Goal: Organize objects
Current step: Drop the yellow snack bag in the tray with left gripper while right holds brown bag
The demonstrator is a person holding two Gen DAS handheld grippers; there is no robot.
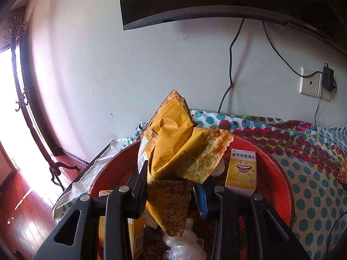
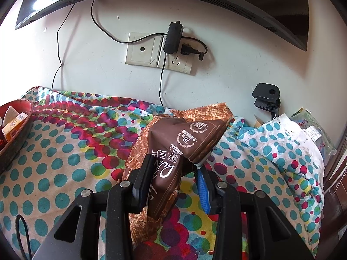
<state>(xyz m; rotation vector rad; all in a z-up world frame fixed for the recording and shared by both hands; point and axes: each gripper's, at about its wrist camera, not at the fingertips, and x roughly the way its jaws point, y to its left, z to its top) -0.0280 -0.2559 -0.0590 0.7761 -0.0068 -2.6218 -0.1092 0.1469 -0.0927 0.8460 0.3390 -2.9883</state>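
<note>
The task looks partly done. The red basin (image 1: 279, 173) already holds a yellow medicine box (image 1: 241, 171), a second yellow carton (image 1: 134, 231) and some clear plastic wrap (image 1: 184, 244). The left gripper (image 1: 173, 192) hangs over this basin, its jaws pinching a yellow snack bag (image 1: 173, 149), which seems ready to be dropped in. The right gripper (image 2: 173, 186) has its jaws closed on a brown snack bag (image 2: 173, 149) above the dotted cloth (image 2: 65, 151) of the worktop, well apart from the basin, so this bag must still travel there. Only the right wrist view shows a green packet (image 2: 314, 130) at the far right edge and a black clip mount (image 2: 266, 99); only the left wrist view shows the inside of the basin.
</note>
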